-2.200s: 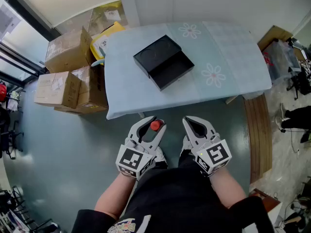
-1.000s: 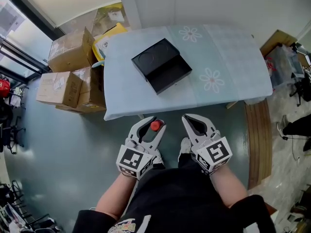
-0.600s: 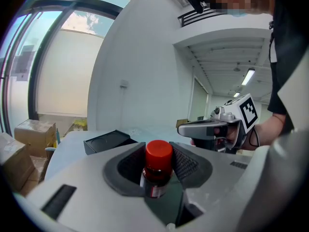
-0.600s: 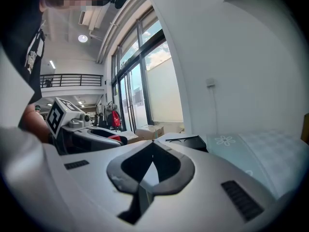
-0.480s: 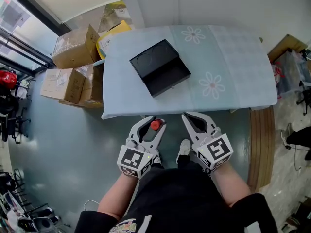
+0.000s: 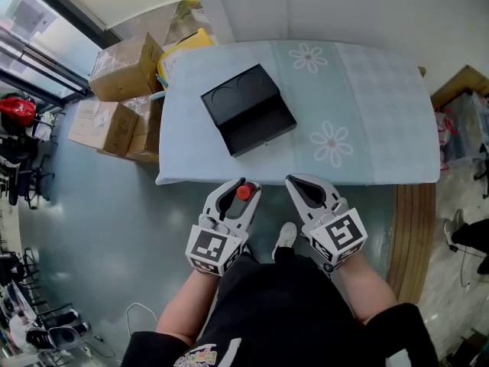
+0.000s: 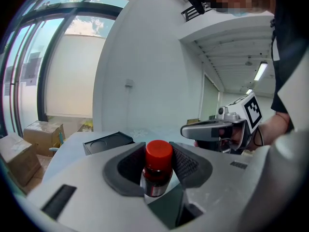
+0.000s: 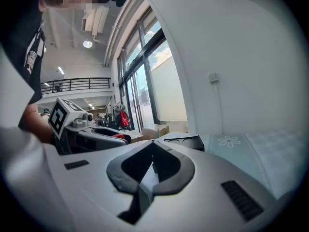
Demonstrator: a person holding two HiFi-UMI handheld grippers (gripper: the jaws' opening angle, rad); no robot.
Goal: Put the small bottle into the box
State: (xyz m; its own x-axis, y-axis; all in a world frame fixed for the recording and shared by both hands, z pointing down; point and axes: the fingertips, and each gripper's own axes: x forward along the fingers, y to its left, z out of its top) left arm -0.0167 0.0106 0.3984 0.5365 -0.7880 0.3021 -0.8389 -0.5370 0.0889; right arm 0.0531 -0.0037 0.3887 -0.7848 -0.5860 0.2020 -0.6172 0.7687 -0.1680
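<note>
Between the left gripper's jaws: the small bottle (image 7: 157, 170), upright, red cap on top, its dark body pinched from both sides by the ribbed pads.
Left gripper (image 6: 243, 185): clamped on the bottle, held low in front of the person, short of the table's near edge and over the floor.
Right gripper (image 6: 294, 182): just beside the left one, jaws pressed together with nothing in them.
Box (image 6: 247, 109): black and open, lying on the table (image 6: 367, 90) ahead of both grippers and well apart from them. The half nearer the grippers looks like a hollow tray. The farther half shows two round recesses.
Done so far: the bottle is picked up, and the grip looks secure.
Left to do: carry the bottle forward past the table edge to the box, lower it in, then let go.
Progress, as a judgement: roughly the first part is complete, and the placing itself has not begun.
</note>
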